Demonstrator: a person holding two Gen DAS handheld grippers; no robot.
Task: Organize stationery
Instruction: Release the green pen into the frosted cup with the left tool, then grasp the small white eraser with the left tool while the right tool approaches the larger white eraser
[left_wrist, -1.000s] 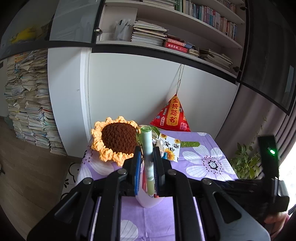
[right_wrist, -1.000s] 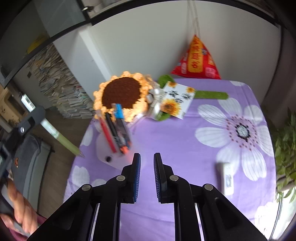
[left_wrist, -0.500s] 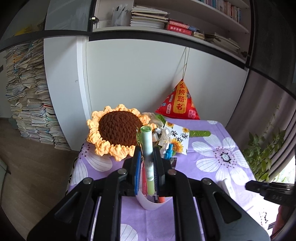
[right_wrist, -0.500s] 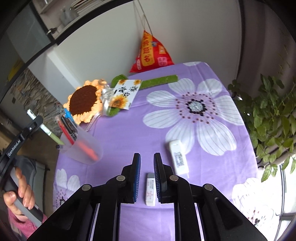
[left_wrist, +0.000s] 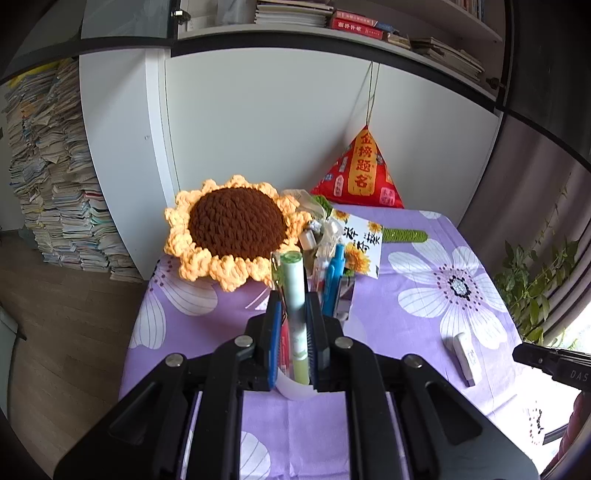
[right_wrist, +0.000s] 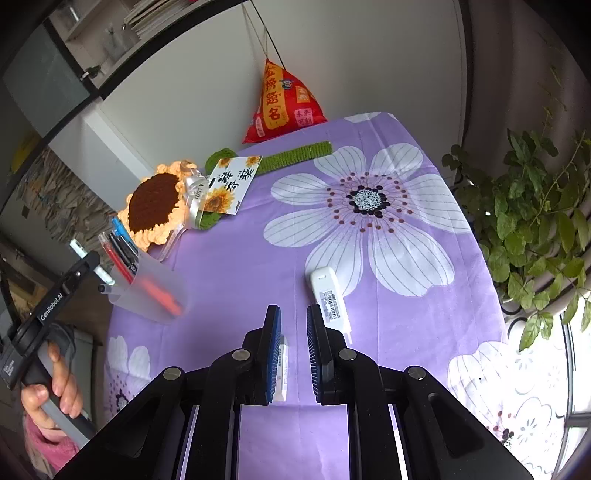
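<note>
While the left gripper (left_wrist: 293, 325) pinches a pale green pen (left_wrist: 295, 295) upright, left wrist view shows it lower vs a sec ago, tip now inside the frosted plastic cup (left_wrist: 295, 387) w/ other pens; drop looks imminent. Cup is translucent, smooth; crochet sunflower (left_wrist: 236, 229) nubby behind it.

Right wrist view has swung from the cup to two white items on the purple floral cloth (right_wrist: 229, 266): the right gripper (right_wrist: 293, 350), nearly closed & empty, hangs over a small eraser (right_wrist: 281, 369), w/ a glossy correction tape (right_wrist: 327, 291) just beside. Likely next pick.
</note>
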